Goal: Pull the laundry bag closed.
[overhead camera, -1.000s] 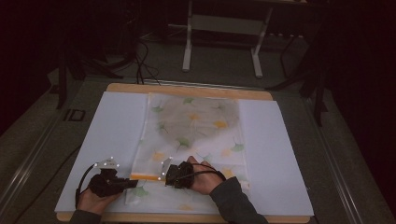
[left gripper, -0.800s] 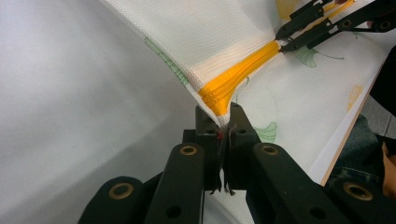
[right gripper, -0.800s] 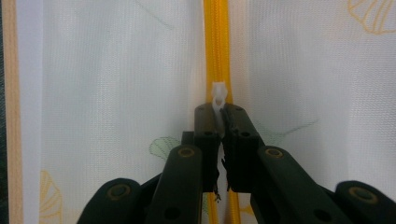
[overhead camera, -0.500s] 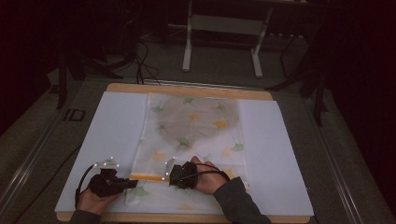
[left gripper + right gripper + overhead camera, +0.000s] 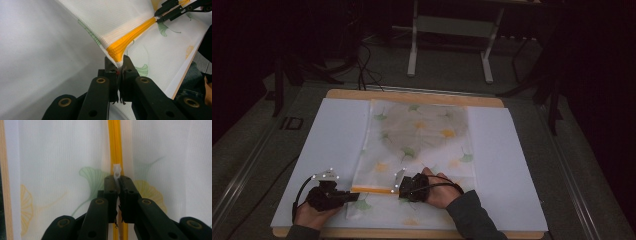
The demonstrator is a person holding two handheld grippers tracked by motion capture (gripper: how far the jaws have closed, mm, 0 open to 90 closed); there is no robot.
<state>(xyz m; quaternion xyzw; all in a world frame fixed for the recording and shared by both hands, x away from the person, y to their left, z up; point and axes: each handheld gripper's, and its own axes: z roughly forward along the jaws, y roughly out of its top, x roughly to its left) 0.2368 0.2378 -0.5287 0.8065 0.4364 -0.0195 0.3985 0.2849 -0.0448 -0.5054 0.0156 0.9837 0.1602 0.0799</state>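
Note:
A white mesh bag (image 5: 419, 140) printed with green and yellow leaves lies flat on the mat. Its orange zipper (image 5: 374, 190) runs across the near end. My left gripper (image 5: 354, 196) is shut on the bag's left corner at the zipper's end (image 5: 117, 51), with the jaws (image 5: 119, 62) pinching the fabric and lifting it slightly. My right gripper (image 5: 401, 189) is shut on the small white zipper pull (image 5: 116, 170), which sticks out past its fingertips (image 5: 117, 178) on the orange zipper (image 5: 114, 142). From the left gripper view, the right gripper (image 5: 157, 17) sits farther along the zipper.
The bag rests on a white mat (image 5: 332, 135) covering a wooden table (image 5: 412, 95), whose near edge runs just below my hands. Behind the table stand a metal frame (image 5: 452, 25) and floor cables (image 5: 362, 55) in a dark room.

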